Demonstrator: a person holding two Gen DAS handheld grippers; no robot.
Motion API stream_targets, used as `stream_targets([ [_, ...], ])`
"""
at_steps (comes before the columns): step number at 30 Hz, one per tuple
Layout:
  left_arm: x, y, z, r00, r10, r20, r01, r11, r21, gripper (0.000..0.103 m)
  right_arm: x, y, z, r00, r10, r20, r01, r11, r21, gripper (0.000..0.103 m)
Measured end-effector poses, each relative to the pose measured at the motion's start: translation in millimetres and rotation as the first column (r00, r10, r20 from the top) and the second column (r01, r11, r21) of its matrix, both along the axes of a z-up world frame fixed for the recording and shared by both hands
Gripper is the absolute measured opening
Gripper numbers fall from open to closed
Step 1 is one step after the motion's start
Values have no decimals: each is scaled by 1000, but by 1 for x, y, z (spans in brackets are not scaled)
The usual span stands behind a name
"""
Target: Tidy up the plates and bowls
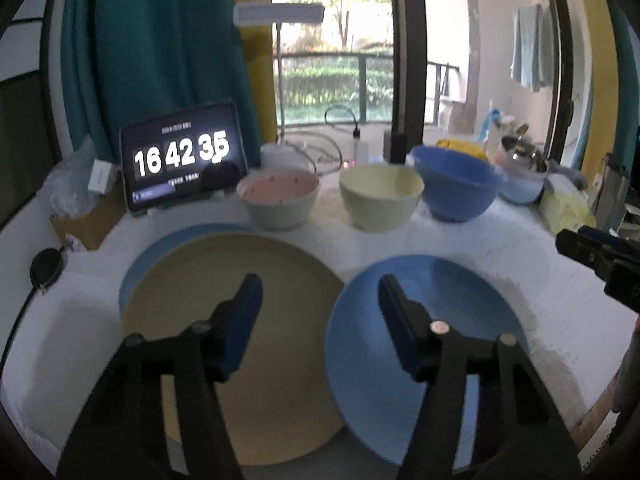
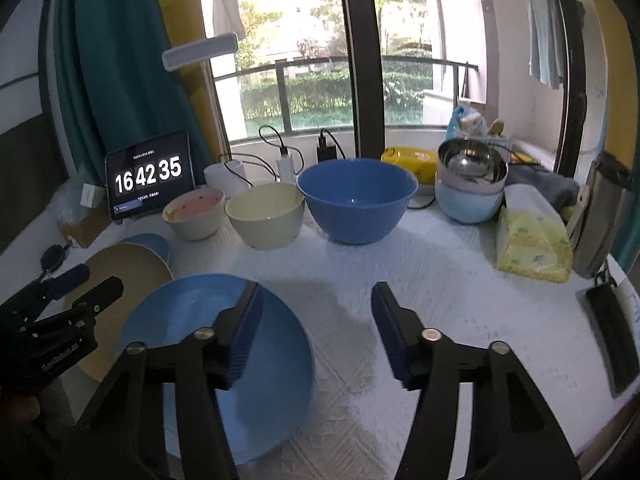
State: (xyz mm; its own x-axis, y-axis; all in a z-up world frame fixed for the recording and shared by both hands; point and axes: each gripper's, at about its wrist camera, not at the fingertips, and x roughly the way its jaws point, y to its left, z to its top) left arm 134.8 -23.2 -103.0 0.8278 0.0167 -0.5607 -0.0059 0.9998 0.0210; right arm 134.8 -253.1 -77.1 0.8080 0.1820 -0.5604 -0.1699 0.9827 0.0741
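Note:
A tan plate [image 1: 224, 280] lies on a blue plate [image 1: 136, 268] at the near left of the white-clothed table. A second blue plate [image 1: 440, 280] lies beside them. My left gripper [image 1: 319, 284] hovers open over the gap between the tan and blue plates, holding nothing. My right gripper [image 2: 317, 288] is open and empty too, its left finger over the right rim of the blue plate [image 2: 192, 312]. Behind stand a pink-lined bowl [image 2: 194, 214], a cream bowl [image 2: 264, 214] and a large blue bowl [image 2: 356, 200]. The left gripper [image 2: 80, 280] also shows at the left edge.
A tablet clock [image 2: 148, 178] stands at the back left. A steel bowl sits in stacked pale bowls [image 2: 470, 184] at the back right. A yellow tissue pack [image 2: 532, 240], a steel flask [image 2: 608, 216] and a black cleaver [image 2: 612, 336] line the right side. Chargers and cables [image 2: 288, 160] lie by the window.

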Motion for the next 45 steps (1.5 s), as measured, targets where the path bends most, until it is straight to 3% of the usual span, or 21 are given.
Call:
stream_targets([
  [7,11,-4,-20,997,13,-76,-12,1000,17,48,17,-7,-30,995,4,-99,-1,1000,31,31],
  [12,13,-9,-28,994,12,-111,-9,1000,27,45,23,-8,-44,990,22,-141,-15,998,53,23],
  [17,15,-13,-35,988,10,-152,-5,1000,28,35,26,-6,-53,984,48,-169,-36,997,75,20],
  [26,15,-23,-39,983,-16,-180,24,999,43,27,29,-5,-71,967,92,-239,-68,992,109,15],
  [33,12,-30,-36,983,-28,-180,37,998,46,27,28,-14,-75,966,86,-245,-60,992,112,7],
  [45,11,-74,-31,974,-145,-174,154,987,36,27,18,-60,-51,983,-30,-183,49,993,105,7],
])
